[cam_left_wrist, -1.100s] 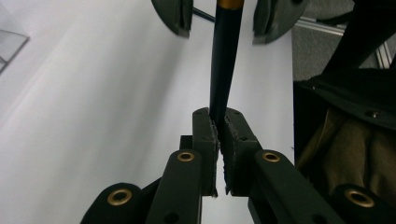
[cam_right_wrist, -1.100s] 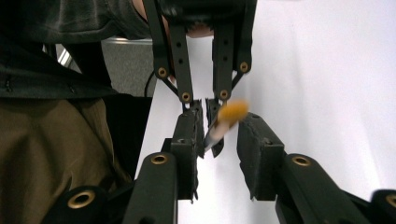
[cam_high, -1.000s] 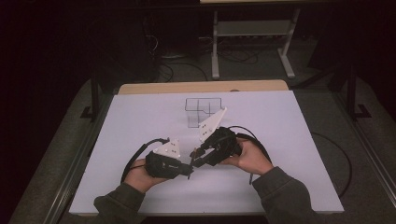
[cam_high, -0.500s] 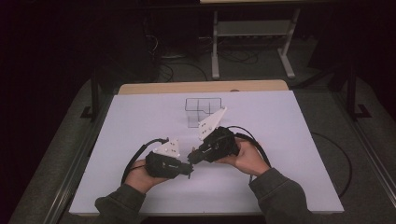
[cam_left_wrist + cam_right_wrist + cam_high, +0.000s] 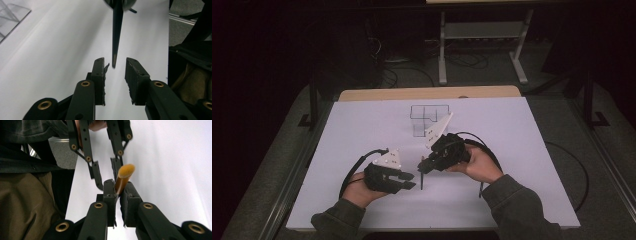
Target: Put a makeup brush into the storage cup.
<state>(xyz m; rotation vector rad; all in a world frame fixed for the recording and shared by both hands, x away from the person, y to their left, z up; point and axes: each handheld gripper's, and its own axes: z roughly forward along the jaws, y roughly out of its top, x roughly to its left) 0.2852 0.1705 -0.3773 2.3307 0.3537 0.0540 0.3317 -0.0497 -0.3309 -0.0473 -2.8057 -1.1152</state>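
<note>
A thin dark stick [image 5: 421, 179] hangs tip-down over the white table sheet [image 5: 522, 145], held at its upper end by my right gripper [image 5: 423, 168]. In the right gripper view the right gripper [image 5: 119, 183] is shut on the stick's amber end [image 5: 125, 171]. My left gripper [image 5: 412, 180] lies just left of the stick, pointing right. In the left gripper view the left gripper [image 5: 115, 60] has its jaws parted; they have just been opening. The stick's tip [image 5: 114, 60] sits between the pads, touched by neither. Seen from the right gripper view, the left gripper [image 5: 106, 173] stands open close ahead.
A clear plastic box [image 5: 428, 117] stands at the back middle of the sheet, and shows as the clear box [image 5: 10, 17] at the upper left of the left gripper view. Black cables [image 5: 484, 150] trail from both grippers. A metal stand [image 5: 482, 35] is on the floor beyond the table.
The left gripper's jaws have parted from the stick, which stays in the right gripper. Both hands have barely shifted.
</note>
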